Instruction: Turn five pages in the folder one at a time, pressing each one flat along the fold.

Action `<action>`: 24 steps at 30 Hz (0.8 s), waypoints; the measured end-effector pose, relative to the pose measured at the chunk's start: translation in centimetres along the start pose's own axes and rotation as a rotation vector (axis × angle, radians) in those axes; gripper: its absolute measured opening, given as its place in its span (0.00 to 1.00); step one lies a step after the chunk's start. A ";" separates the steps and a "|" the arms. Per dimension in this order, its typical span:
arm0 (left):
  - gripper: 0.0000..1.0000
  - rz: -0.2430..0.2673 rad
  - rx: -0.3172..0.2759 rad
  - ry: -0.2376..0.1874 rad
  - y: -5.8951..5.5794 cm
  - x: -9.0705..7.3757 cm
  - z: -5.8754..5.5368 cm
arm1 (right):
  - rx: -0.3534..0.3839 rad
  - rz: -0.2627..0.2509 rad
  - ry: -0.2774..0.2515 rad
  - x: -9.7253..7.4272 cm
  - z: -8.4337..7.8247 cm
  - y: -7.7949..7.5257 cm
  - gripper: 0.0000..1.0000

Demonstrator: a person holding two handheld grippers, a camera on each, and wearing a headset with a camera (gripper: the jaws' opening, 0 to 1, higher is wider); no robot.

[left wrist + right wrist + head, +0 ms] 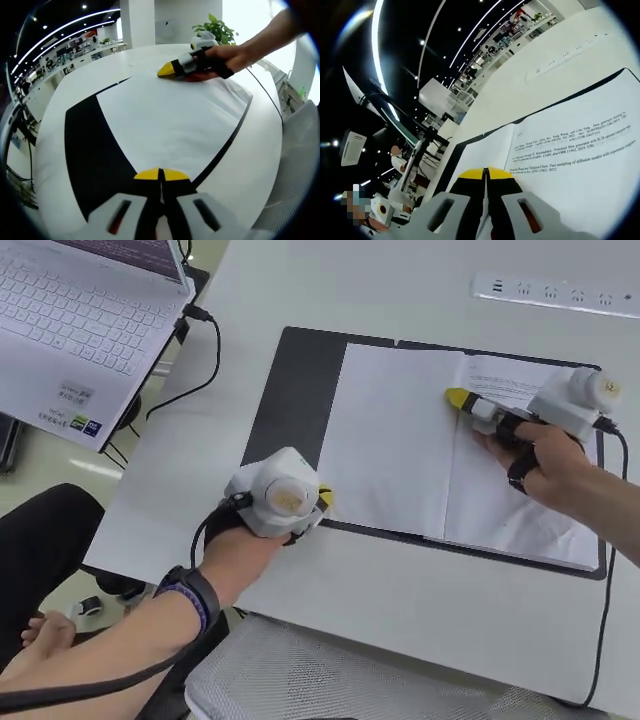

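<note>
White desk (400, 590) in an open-plan office with ceiling strip lights. Folder (290, 390) lies open at mid-desk, black cover showing at its left, white pages spread.

Right gripper (458, 398) has its yellow tips down on the fold (452, 470) near the far end. Its jaws are pressed together with nothing seen between them. This looks like the flattening press along the crease, with the right page (510, 500) under the hand.

Left gripper (161, 174) sits at the folder's near-left edge, tips at the near corner of the left page (390, 440) where it meets the cover. Its jaws are also pressed together, nothing held. It is probably pinning the folder so it does not slide during the press.

Writing: the left page is blank. The right page carries a small-print reference list; the right gripper view gives "Fast sampling of diffusion models with exponential", plus "arXiv" and "2022". Laptop (80, 320) far left has palm-rest stickers too small to read. Power strip (555, 290) far right shows no legible marking.
</note>
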State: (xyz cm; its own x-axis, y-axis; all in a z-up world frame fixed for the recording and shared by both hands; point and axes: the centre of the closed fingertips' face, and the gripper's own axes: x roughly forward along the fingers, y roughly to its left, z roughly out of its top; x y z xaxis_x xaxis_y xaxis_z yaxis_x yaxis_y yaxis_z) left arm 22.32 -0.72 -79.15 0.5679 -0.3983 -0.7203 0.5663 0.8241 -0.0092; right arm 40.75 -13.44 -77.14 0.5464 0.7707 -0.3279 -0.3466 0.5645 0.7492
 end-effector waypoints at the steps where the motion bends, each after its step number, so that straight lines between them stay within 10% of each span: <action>1: 0.00 -0.001 0.000 -0.001 0.0 0.0 0.0 | 0.008 -0.005 -0.011 0.2 0.3 -0.3 0.00; 24: 0.00 -0.003 -0.024 -0.003 -0.1 -0.3 -0.1 | 0.067 -0.103 -0.174 3.2 4.8 -2.3 0.00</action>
State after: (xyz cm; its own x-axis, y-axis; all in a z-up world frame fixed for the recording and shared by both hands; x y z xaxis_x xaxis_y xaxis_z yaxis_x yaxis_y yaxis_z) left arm 21.97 -0.64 -79.01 0.5679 -0.4022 -0.7182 0.5539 0.8321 -0.0281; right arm 46.93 -13.66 -77.15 0.7016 0.6440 -0.3049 -0.2336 0.6122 0.7554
